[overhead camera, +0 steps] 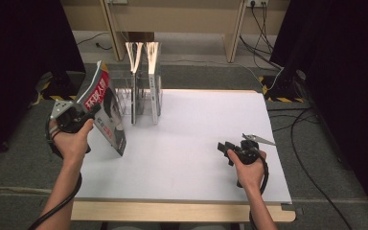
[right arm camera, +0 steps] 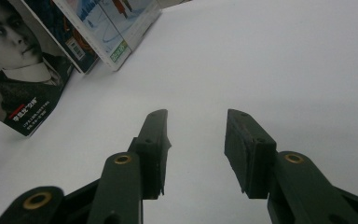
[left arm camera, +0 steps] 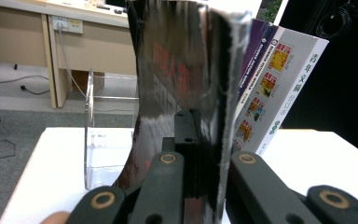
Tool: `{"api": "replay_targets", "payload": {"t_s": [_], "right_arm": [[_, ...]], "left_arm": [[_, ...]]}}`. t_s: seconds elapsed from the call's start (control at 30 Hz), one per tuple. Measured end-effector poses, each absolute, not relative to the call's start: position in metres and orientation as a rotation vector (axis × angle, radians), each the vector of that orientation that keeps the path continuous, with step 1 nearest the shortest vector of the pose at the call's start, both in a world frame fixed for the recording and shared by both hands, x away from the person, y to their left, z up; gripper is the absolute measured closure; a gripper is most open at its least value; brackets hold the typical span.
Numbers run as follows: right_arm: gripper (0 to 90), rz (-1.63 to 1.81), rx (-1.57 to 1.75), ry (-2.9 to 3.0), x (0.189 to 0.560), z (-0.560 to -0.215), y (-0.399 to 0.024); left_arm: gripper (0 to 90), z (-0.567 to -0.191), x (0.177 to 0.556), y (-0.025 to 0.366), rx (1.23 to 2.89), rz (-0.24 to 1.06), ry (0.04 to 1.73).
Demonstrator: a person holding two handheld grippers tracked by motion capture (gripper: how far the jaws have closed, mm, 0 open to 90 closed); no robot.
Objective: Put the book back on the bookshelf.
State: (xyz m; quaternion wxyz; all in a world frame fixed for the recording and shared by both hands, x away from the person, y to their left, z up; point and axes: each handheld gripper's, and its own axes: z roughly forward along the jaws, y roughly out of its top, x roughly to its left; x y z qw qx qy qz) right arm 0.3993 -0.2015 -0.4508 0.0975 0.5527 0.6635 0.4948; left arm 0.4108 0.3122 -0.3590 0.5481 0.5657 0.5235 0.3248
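At the left edge of the white counter [overhead camera: 196, 143], the left gripper [overhead camera: 84, 117] was clenched on a glossy red-and-black magazine with a portrait cover [overhead camera: 106, 112], holding it tilted with its lower corner down at the counter, just left of a clear acrylic file rack [overhead camera: 124, 96]. Two more magazines [overhead camera: 146, 86] stood upright in that rack. Well apart, near the right edge, the right gripper [overhead camera: 226, 149] rested low over the counter, its jaws released with nothing between them.

Open tabletop [overhead camera: 191, 143] rt of rack [overhead camera: 141, 98]
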Motion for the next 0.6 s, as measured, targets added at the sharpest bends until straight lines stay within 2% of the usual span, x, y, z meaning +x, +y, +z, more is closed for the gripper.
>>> {"api": "replay_targets", "payload": {"t_s": [0.23,0.6], "right_arm": [[59.7,1.468,1.627,1.959,0.400,-0.450,-0.202],[59.8,1.474,1.635,1.948,0.400,-0.450,-0.204]], "left_arm": [[86.2,-0.356,0.411,0.313,1.352,0.774,1.210],[86.4,-0.341,0.416,0.314,1.361,0.897,1.174]]}}
